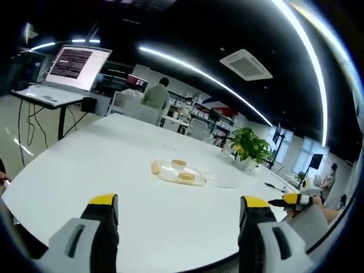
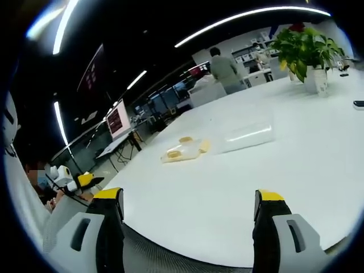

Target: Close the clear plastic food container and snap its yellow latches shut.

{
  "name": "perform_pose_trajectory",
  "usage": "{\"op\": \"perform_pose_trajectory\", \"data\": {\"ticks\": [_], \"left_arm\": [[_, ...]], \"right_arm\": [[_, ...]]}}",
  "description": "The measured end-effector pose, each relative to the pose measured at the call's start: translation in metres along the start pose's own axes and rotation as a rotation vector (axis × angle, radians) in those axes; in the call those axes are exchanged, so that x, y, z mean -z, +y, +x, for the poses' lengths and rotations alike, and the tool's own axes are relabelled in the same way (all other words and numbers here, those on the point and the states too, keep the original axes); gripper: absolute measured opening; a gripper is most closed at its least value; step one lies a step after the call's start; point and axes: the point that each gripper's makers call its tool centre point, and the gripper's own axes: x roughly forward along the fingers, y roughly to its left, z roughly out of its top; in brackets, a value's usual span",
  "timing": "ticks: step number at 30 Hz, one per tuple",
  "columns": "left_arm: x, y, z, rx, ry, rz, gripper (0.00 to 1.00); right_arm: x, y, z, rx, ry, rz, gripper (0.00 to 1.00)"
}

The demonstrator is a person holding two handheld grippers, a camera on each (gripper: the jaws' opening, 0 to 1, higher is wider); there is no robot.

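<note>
Table (image 1: 114, 170) first: big, white and round, it spreads out in front of both our claws. Far ahead of our right claw (image 2: 187, 222), near the far edge, we see a green plant (image 2: 304, 48) in a white pot. Past our left claw (image 1: 179, 227), off to its left, a laptop (image 1: 74, 68) sits on a stand.

Next comes the clear lid (image 2: 247, 136). It lies flat on the table, ahead of our right claw and a bit to its right. It is just beside the clear plastic food container (image 2: 182, 151), not on it. From our left claw, the container (image 1: 176, 172) is straight ahead, well apart from the tips, with the lid (image 1: 224, 179) on its right.

Smallest are the yellow latches (image 1: 179, 164). We see yellow bits on the container, but they are too small to tell if they are flipped up or down.

Both our claws are spread wide and hold nothing. Both are well back from the container.

We think nothing is done yet. We think we must put the lid on, then snap each latch shut.
</note>
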Motion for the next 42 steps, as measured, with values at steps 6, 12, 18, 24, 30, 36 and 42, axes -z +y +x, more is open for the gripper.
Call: {"op": "perform_pose_trajectory", "data": {"ticks": [6,12,18,24,30,36,42], "left_arm": [[0.001,-0.003,0.001,0.02,0.009,0.007,0.82],[-0.003,0.004,-0.001,-0.01,-0.024,-0.016,0.86],[-0.005,0.018,0.0,-0.063,-0.012,-0.037,0.96],[0.006,0.021,0.015,0.001,0.176,0.074,0.99],[-0.002,0.024,0.038,0.06,0.277,0.231,0.99],[-0.006,0.03,0.063,0.122,0.387,0.374,0.99],[-0.011,0.041,0.091,0.189,0.498,0.556,0.99]], "right_arm": [[0.001,-0.003,0.0,0.016,0.0,0.02,0.93],[0.005,0.003,0.003,-0.011,0.043,-0.022,0.91],[0.009,0.009,0.005,-0.03,0.107,-0.12,0.85],[0.001,0.006,0.009,-0.058,0.147,-0.156,0.81],[-0.034,-0.003,0.031,-0.073,0.163,-0.273,0.77],[-0.054,-0.008,0.061,-0.122,0.246,-0.403,0.76],[-0.069,-0.007,0.088,-0.197,0.352,-0.566,0.72]]}}
